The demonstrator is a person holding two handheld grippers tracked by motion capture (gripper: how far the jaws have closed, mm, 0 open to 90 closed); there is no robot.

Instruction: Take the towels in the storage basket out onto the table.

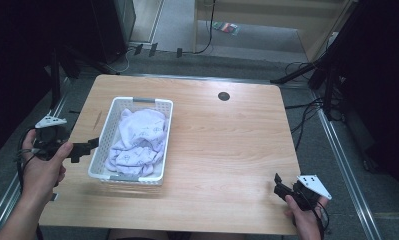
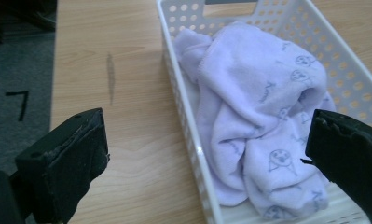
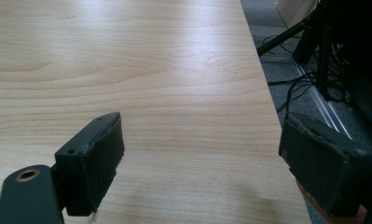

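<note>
Closest to the lens in the high view are the two hands at the bottom edge, one set of tongs in each. The left tongs sit just beside the left wall of the one white basket, jaws spread wide with nothing between them; in the left gripper view one jaw hangs over bare wood and the other over the basket's inside. The right tongs are way off near the front right corner of the surface, also spread and empty, and the right gripper view has just wood grain between the jaws.

Count-wise: one basket, and one pale lilac cloth with little printed faces, crumpled up inside it. Also one dark round hole toward the far edge of the surface.
</note>
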